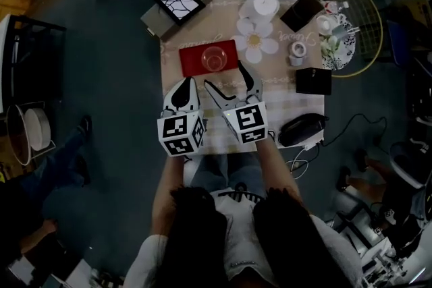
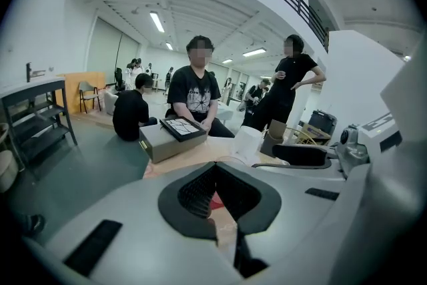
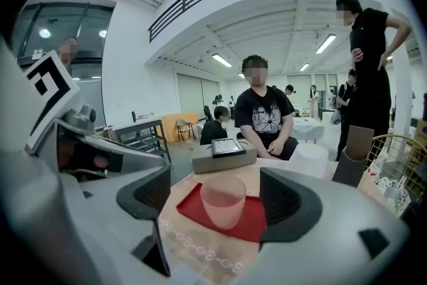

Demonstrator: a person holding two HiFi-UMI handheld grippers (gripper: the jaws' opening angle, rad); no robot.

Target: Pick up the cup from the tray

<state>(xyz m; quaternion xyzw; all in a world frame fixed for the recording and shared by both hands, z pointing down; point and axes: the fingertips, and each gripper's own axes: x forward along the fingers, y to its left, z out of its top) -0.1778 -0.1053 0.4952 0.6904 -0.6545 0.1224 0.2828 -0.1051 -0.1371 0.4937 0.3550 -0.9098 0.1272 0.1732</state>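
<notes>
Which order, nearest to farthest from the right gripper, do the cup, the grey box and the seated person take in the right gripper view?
1. cup, straight ahead on the red tray.
2. grey box, behind the tray, at the table's far edge.
3. seated person, beyond the table.

Red tray (image 1: pixel 192 61), clear pink-tinted cup (image 1: pixel 214 59) with fine dotted texture, tan table (image 1: pixel 182 37), pale checked cloth (image 1: pixel 290 104) at its near end, white flower mat (image 1: pixel 255 39), grey box (image 1: pixel 155 20) with black-and-white line-patterned top, white left gripper (image 1: pixel 188 81) and right gripper (image 1: pixel 223 74), black pads (image 3: pixel 293 200), black-and-white marker cubes (image 1: pixel 181 135).
</notes>
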